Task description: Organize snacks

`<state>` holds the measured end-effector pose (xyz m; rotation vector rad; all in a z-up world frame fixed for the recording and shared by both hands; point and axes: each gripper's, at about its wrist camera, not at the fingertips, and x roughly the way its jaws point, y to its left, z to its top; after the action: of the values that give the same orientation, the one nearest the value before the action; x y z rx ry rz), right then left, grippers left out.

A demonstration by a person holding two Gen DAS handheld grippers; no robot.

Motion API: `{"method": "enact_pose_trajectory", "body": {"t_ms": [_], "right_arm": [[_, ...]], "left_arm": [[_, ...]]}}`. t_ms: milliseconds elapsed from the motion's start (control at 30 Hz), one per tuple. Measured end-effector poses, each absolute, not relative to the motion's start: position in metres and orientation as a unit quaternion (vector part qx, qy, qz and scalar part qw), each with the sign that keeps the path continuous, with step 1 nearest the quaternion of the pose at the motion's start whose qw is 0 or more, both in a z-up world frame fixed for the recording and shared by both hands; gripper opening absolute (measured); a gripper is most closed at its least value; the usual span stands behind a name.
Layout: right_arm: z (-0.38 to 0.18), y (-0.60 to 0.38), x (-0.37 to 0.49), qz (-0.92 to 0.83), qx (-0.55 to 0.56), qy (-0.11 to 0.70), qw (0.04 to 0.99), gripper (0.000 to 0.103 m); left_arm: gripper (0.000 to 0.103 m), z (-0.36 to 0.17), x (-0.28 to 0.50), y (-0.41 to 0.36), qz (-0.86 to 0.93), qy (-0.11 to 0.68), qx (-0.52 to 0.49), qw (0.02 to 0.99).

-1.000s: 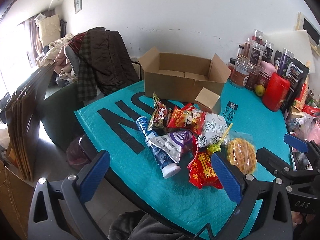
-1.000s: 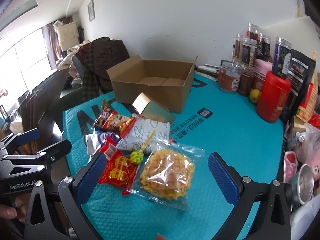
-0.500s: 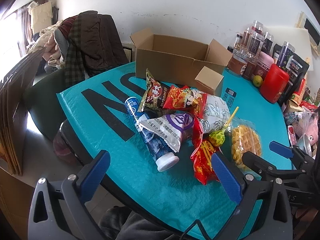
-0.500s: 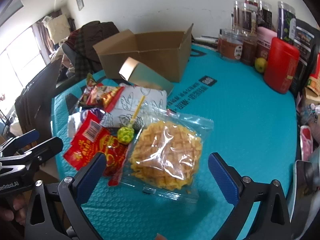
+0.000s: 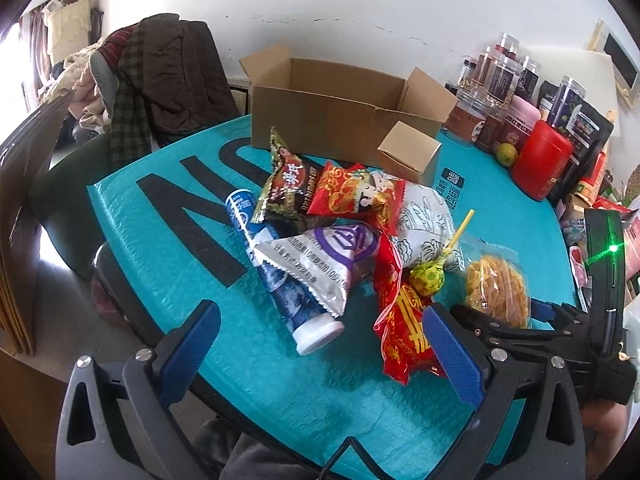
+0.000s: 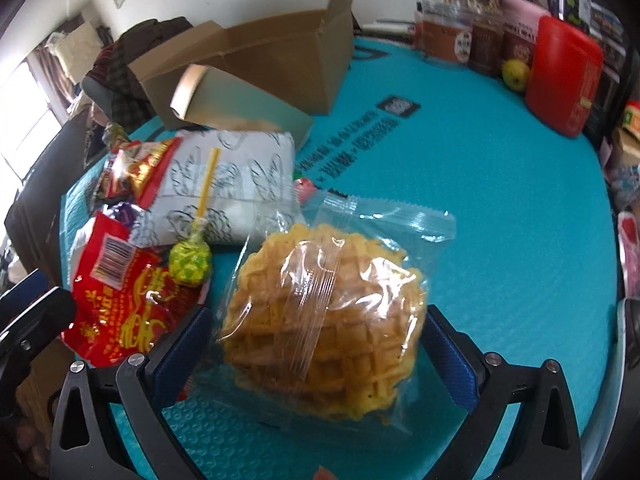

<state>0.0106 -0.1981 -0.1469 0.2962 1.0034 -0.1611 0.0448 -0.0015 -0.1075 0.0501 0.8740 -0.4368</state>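
Right wrist view: over the last second I have brought the right gripper (image 6: 316, 344) down until its spread fingers flank the round golden waffle in clear plastic wrap (image 6: 324, 320), not yet clamped. It lies on the teal table (image 6: 500, 200), well in front of the open cardboard box (image 6: 256, 64). Left gripper (image 5: 320, 344) hangs released. Closing comes next, I judge.
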Motion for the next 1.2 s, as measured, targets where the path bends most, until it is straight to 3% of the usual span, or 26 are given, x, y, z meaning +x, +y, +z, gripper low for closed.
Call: {"method": "enact_pose_trajectory", "body": {"t_ms": [67, 167, 800, 1000, 1100, 1167, 1200], "right_arm": [[-0.145, -0.198, 0.008, -0.074, 0.135, 0.474, 0.867, 0.091], [-0.143, -0.201, 0.002, -0.058, 0.135, 0.468, 0.871, 0.085], [-0.144, -0.240, -0.029, -0.056, 0.148, 0.443, 0.882, 0.084], [-0.145, -0.240, -0.030, -0.061, 0.140, 0.442, 0.884, 0.084], [-0.145, -0.241, -0.032, -0.059, 0.142, 0.440, 0.885, 0.084], [-0.145, -0.241, -0.032, -0.058, 0.142, 0.439, 0.885, 0.084], [-0.145, -0.241, -0.033, -0.058, 0.142, 0.439, 0.885, 0.084]], "left_arm": [[0.103, -0.107, 0.044, -0.005, -0.213, 0.419, 0.027, 0.882], [0.103, -0.107, 0.042, -0.012, -0.223, 0.418, 0.029, 0.880], [0.097, -0.121, 0.030, -0.080, -0.259, 0.437, 0.093, 0.856], [0.079, -0.143, 0.040, -0.087, -0.229, 0.466, 0.115, 0.847], [0.077, -0.150, 0.043, -0.090, -0.226, 0.462, 0.117, 0.849], [0.068, -0.149, 0.043, -0.089, -0.239, 0.461, 0.109, 0.848], [0.057, -0.148, 0.042, -0.089, -0.244, 0.458, 0.105, 0.848]]}}
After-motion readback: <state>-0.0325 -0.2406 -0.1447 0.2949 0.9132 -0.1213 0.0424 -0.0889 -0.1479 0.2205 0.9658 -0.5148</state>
